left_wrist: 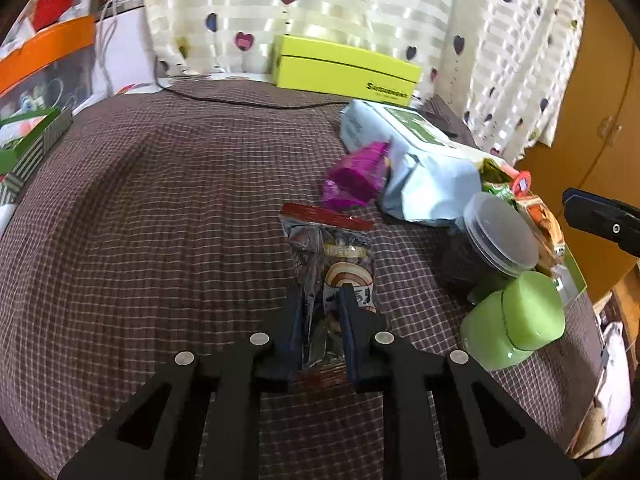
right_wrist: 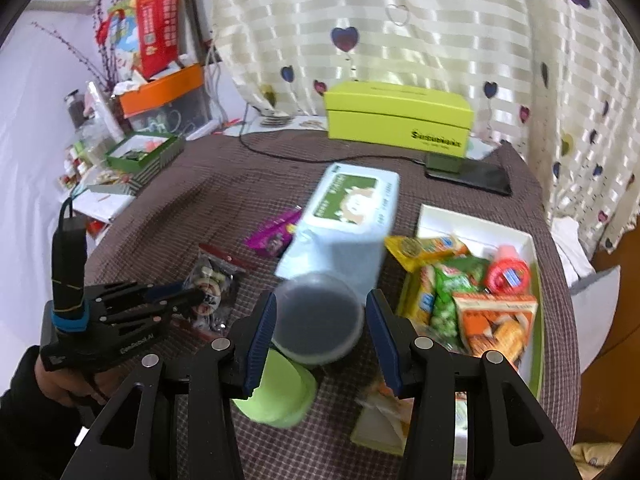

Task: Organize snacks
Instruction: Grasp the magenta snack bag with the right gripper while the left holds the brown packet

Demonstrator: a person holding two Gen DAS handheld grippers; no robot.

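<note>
Pinching a clear snack bag (left_wrist: 332, 276), the left tongs (left_wrist: 320, 292); right tongs (right_wrist: 322, 312) gape, empty, beside the snack-filled tray (right_wrist: 472, 220).

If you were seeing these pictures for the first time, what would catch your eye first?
The left gripper pinches a clear snack bag at mid-table. The white box on the right brims with bright packets, and a lime-green box sits at the back by the heart-print curtain.

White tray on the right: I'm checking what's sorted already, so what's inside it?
The white tray holds snack packets and a red roll; anything beneath them is hidden.
</note>
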